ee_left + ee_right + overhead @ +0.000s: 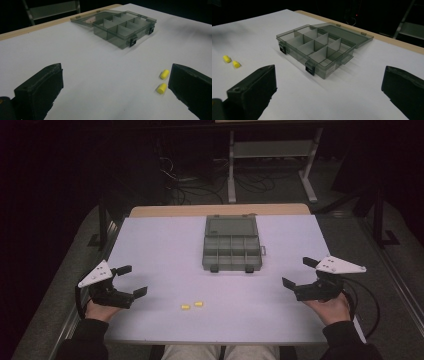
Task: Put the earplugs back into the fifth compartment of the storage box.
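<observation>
**Two yellow plugs lie loose, both grippers wide and empty**

Down near the six o'clock edge of the pale lavender tabletop (165,250) lie two small yellow cylindrical plugs, the left yellow plug (185,307) and the right yellow plug (198,304), just beside each other without clearly touching. Neither one is held or touched. From the left gripper view they sit close to the inner face of that gripper's right-hand jaw, one (164,74) a little farther off than the other (161,88); from the right gripper view they appear far off at about nine o'clock (227,59) (236,64).

At twelve o'clock from the plugs, well apart from them, rests a smoky grey translucent plastic organiser box (232,252) with its lid folded flat back toward the far table edge. Upright dividers split its tray into small compartments, and two dark latches hang on its near wall. Nothing can be made out inside the compartments.

At nine o'clock of the plugs, a hand carries the left black two-jaw gripper (128,281), its jaws spread wide with nothing between them. At three o'clock, the right black two-jaw gripper (299,272) is likewise held with jaws wide apart and empty. Each carries a grey three-cornered plate on top, and both point inward toward the table's middle.
</observation>
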The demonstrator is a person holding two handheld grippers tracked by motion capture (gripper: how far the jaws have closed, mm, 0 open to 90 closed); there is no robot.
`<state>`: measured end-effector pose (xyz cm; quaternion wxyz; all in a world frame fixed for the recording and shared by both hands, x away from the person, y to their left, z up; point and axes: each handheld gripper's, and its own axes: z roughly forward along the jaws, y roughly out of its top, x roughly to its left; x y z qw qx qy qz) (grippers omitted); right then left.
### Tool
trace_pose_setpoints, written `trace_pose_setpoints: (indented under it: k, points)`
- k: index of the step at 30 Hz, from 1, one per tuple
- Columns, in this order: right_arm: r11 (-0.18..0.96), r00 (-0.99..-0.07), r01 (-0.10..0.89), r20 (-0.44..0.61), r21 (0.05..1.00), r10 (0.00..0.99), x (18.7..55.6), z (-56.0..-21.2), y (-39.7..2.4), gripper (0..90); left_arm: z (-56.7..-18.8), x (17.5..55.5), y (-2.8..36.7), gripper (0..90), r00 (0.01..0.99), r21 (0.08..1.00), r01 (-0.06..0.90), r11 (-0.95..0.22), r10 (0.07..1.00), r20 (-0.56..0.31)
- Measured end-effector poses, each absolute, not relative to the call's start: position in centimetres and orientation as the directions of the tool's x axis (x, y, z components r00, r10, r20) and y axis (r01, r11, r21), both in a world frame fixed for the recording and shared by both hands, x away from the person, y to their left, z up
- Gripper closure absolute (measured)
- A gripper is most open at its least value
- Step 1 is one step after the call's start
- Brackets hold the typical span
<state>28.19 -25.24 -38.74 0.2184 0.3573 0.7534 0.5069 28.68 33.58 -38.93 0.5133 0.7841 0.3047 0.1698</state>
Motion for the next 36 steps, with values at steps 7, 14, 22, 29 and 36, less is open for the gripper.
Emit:
trace_pose_setpoints:
  k: [7, 14, 22, 29, 36]
  points:
    - [0.234, -0.654, 0.326, 0.04, 0.916, 0.756, 28.2, -38.9, -25.2, 0.0, -38.9, 28.6, 33.6, 0.0, 0.755, 0.909, 0.305, -0.284, 0.653, -0.049]
    - [0.247, -0.647, 0.351, 0.043, 0.903, 0.762, 28.1, -39.4, -25.0, 0.0, -39.0, 28.4, 33.2, 0.0, 0.756, 0.901, 0.312, -0.302, 0.653, -0.042]
    - [0.243, -0.651, 0.35, 0.048, 0.905, 0.758, 28.1, -39.5, -25.1, 0.0, -38.5, 28.2, 32.0, 0.0, 0.782, 0.882, 0.3, -0.363, 0.624, -0.009]
    - [0.244, -0.655, 0.349, 0.05, 0.905, 0.754, 28.1, -39.5, -25.1, 0.0, -37.1, 28.5, 31.2, 0.0, 0.805, 0.878, 0.27, -0.394, 0.594, 0.019]
    - [0.249, -0.659, 0.35, 0.048, 0.903, 0.751, 28.1, -39.5, -25.0, 0.0, -35.6, 29.1, 30.1, 0.0, 0.828, 0.863, 0.247, -0.442, 0.558, 0.048]
